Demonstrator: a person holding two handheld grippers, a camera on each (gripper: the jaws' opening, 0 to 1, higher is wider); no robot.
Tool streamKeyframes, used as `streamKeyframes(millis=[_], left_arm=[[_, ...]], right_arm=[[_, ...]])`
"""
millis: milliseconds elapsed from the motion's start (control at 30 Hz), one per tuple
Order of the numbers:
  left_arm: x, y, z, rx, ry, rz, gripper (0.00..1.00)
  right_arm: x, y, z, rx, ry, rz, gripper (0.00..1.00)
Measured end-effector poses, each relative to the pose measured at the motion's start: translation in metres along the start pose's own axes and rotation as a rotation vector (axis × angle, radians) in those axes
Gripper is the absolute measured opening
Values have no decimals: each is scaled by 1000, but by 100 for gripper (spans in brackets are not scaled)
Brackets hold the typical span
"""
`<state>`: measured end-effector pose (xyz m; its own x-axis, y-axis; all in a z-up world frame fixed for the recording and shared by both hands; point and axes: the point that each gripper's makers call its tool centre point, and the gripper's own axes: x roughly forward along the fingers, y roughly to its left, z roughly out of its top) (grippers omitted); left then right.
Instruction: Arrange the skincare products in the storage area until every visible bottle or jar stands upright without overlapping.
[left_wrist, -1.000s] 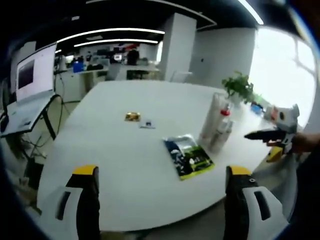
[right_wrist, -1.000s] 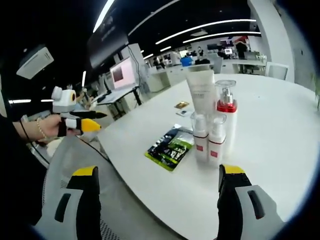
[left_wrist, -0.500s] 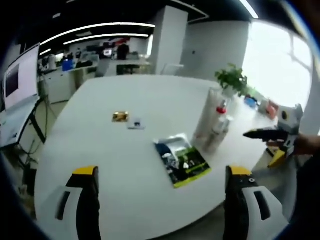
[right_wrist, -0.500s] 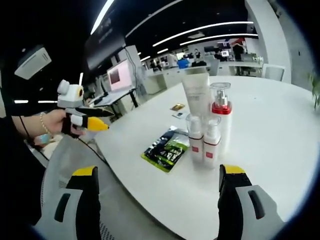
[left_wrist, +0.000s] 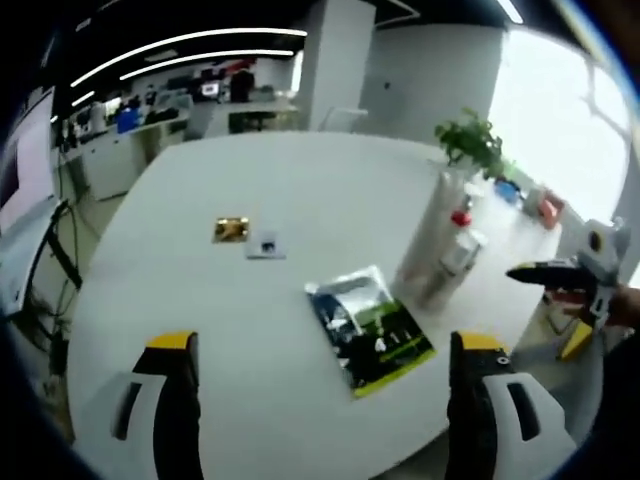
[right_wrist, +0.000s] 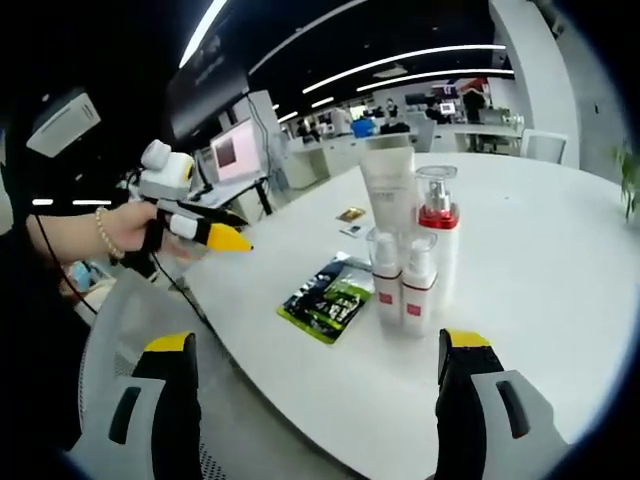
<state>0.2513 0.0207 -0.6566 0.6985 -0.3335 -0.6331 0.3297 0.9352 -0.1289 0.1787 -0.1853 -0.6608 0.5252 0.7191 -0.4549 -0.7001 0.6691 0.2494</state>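
Several skincare products stand upright in a tight cluster on the white table (right_wrist: 540, 250): a tall white tube (right_wrist: 392, 192), a clear pump bottle with a red collar (right_wrist: 437, 225) and two small bottles with red labels (right_wrist: 384, 288) (right_wrist: 414, 292). In the left gripper view the same cluster (left_wrist: 440, 250) stands at the right. A green and black sachet (right_wrist: 325, 297) (left_wrist: 370, 330) lies flat beside it. My right gripper (right_wrist: 320, 400) is open, short of the table edge, nothing between its jaws. My left gripper (left_wrist: 325, 400) is open too; a hand holds it (right_wrist: 195, 225) off the table's left edge.
A small gold packet (left_wrist: 231, 229) and a small white one (left_wrist: 265, 244) lie farther out on the table. A potted plant (left_wrist: 470, 145) stands at the far edge. A grey mesh chair (right_wrist: 110, 340) sits below the table edge. Desks and screens fill the background.
The left gripper has moved toward the table edge, seen in the right gripper view. The left gripper view now looks down more on the table. The products have not moved.
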Motion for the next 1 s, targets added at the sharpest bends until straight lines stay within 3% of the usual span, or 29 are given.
streamKeyframes(millis=[467,800,1000], left_arm=[[47,22,15,-24,48,-8,92],[82,23,11,-81,148,-9,88],[104,27,23,-53,174,-11,88]], right_arm=[[-2,-14,-2,49,-6,-52,99],[-3,-23,-7,97,3,-98,99],[-4,-26,-8,91,7,-125,99]])
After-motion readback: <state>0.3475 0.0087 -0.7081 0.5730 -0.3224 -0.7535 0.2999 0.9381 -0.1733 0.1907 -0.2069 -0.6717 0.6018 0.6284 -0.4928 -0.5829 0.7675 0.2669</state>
